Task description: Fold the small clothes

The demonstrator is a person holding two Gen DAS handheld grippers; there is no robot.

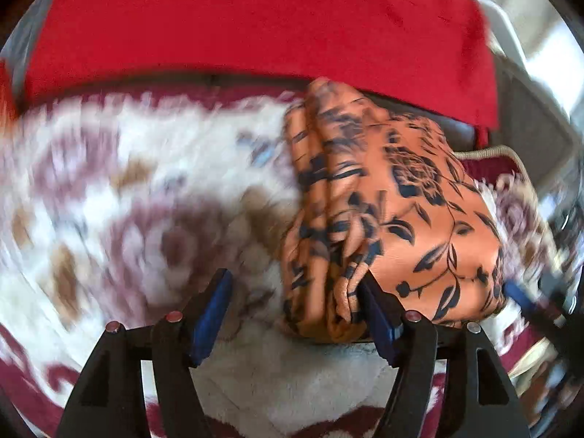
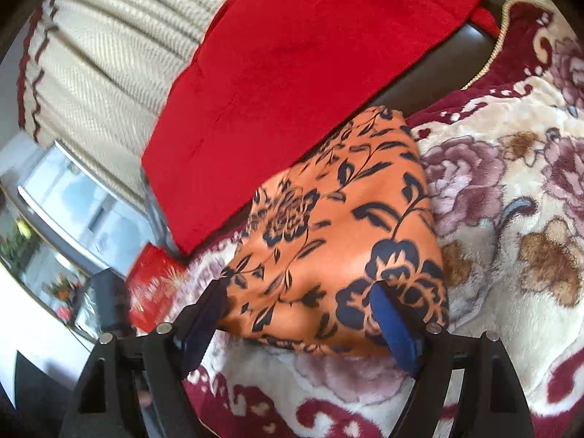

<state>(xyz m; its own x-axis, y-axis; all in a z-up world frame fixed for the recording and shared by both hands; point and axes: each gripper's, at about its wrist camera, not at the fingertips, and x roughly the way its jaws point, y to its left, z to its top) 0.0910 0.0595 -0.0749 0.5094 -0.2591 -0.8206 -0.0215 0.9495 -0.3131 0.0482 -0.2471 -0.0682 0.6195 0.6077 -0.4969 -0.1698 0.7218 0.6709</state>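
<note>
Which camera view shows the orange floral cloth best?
The right wrist view: the orange floral cloth is sharp there, its top face open to the camera. The left wrist view shows its stacked folded edges, partly blurred.

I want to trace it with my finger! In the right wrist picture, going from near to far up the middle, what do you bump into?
right gripper → flowery blanket → orange flowered cloth → red cloth

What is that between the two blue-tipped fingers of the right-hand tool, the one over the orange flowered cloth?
In the right wrist view, the near edge of the folded orange floral cloth lies between the open right gripper's fingers, resting on the flowered blanket.
</note>
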